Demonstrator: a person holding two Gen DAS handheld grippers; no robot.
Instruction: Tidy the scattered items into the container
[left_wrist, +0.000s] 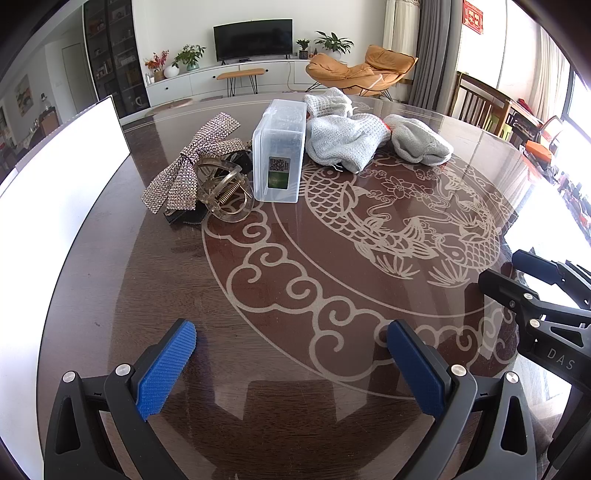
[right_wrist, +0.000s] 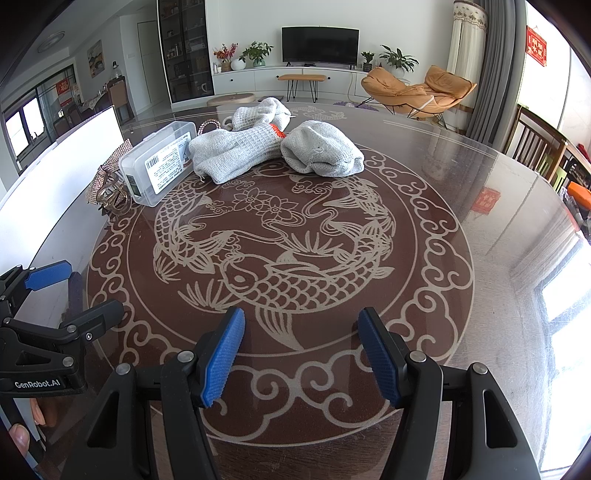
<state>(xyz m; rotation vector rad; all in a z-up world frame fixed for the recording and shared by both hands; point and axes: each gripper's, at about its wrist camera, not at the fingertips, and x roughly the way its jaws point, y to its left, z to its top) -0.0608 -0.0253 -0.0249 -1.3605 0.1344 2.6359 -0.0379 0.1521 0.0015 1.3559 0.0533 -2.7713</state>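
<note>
A clear plastic box (left_wrist: 279, 151) with a QR label stands on the round glass table (left_wrist: 295, 288); it also shows in the right wrist view (right_wrist: 157, 162). Left of it lie a rhinestone bow clip (left_wrist: 192, 162) and an amber claw hair clip (left_wrist: 223, 192), partly hidden behind the box in the right wrist view (right_wrist: 109, 192). Grey knitted gloves (left_wrist: 347, 140) are piled right of the box, also in the right wrist view (right_wrist: 273, 147). My left gripper (left_wrist: 291, 365) is open and empty near the front edge. My right gripper (right_wrist: 301, 354) is open and empty beside it.
A white board or container wall (left_wrist: 62, 177) stands at the table's left edge. The right gripper shows at the right of the left wrist view (left_wrist: 535, 291); the left gripper shows at the left of the right wrist view (right_wrist: 55, 299). Wooden chairs (right_wrist: 532, 144) stand far right.
</note>
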